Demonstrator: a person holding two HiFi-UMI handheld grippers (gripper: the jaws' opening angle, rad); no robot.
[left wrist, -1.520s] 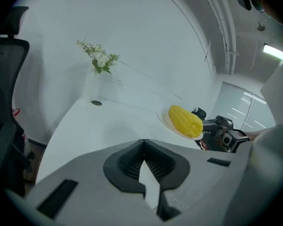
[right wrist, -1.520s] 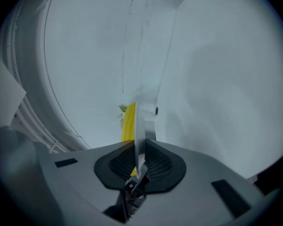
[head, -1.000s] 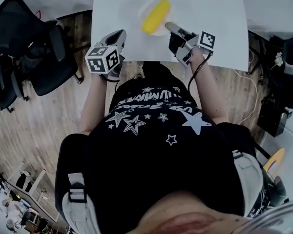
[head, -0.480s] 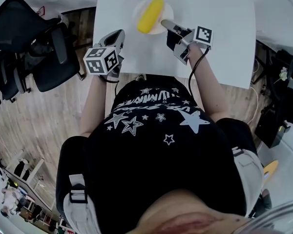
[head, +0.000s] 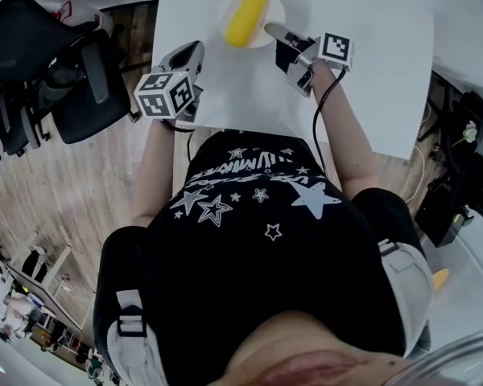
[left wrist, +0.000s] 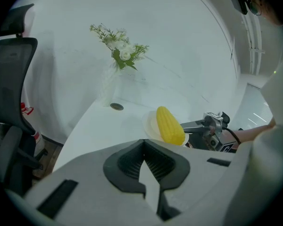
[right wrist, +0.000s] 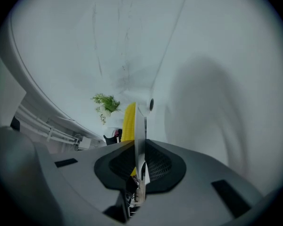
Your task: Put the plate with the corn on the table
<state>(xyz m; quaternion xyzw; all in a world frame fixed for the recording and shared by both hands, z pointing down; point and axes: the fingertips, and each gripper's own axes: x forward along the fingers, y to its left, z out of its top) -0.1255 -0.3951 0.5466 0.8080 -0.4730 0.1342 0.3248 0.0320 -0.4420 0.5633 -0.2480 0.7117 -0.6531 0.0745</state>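
Note:
A yellow corn cob (head: 246, 16) lies on a small white plate (head: 271, 5) over the far part of the white table (head: 370, 63). My right gripper (head: 270, 30) is shut on the plate's near right rim. In the right gripper view the plate (right wrist: 140, 126) runs edge-on between the jaws, with the corn (right wrist: 129, 121) on its left. Whether the plate rests on the table I cannot tell. My left gripper (head: 195, 51) hovers at the table's near left edge, shut and empty. In the left gripper view the corn (left wrist: 170, 125) and the plate (left wrist: 149, 125) lie ahead of my left gripper (left wrist: 144, 144).
A vase of white flowers (left wrist: 119, 51) stands at the table's far end, with a small round disc (left wrist: 116, 106) on the table before it. Black office chairs (head: 56, 71) crowd the left over a wooden floor. A cable (head: 326, 111) hangs from the right gripper.
The right gripper has carried the plate with the corn farther out over the table, away from the person. The left gripper has barely shifted.

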